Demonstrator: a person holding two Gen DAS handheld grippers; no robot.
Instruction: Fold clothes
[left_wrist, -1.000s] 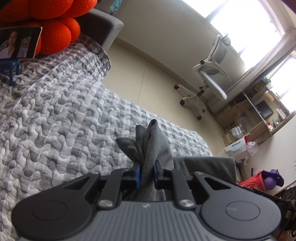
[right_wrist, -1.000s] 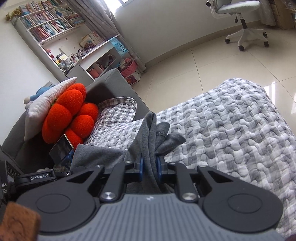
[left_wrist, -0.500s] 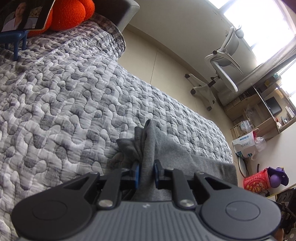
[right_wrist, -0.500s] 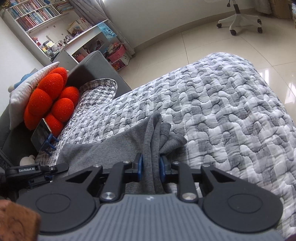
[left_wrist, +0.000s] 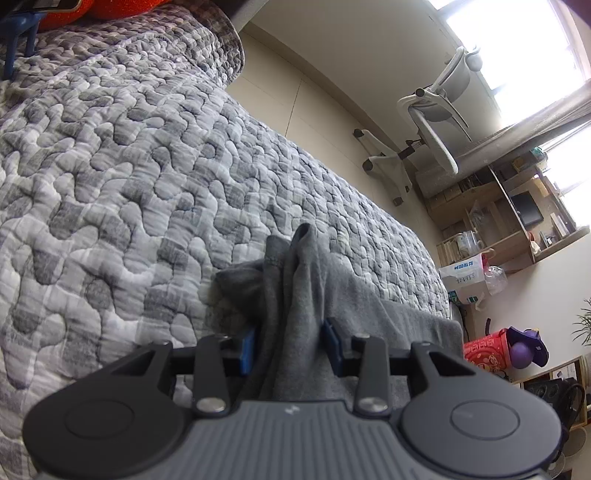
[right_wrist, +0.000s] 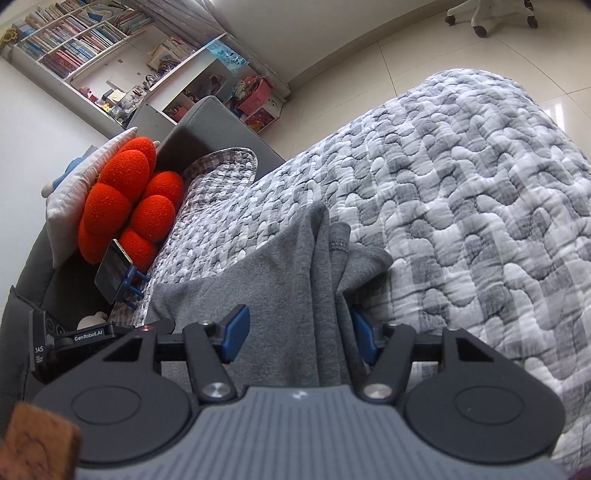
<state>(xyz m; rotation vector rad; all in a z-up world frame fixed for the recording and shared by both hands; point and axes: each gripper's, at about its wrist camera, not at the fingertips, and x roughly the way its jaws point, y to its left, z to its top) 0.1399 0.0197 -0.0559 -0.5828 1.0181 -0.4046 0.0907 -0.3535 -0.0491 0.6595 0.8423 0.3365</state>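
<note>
Fingers of both my left gripper (left_wrist: 289, 347) and right gripper (right_wrist: 297, 334) are opening, releasing the soft, limp grey garment (right_wrist: 295, 266); regrip at a hemmed edge.

One grey garment (right_wrist: 288, 280), two claws (left_wrist: 290, 345), one quilt (left_wrist: 110, 166)

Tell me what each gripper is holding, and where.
Nothing firmly: both the left gripper and right gripper are opening, bunched edge of the grey garment loose between.

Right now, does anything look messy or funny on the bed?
Yes. The grey garment is bunched into an upright ridge between each opening claw instead of lying flat on the quilt. Nothing looks spilled or broken.
</note>
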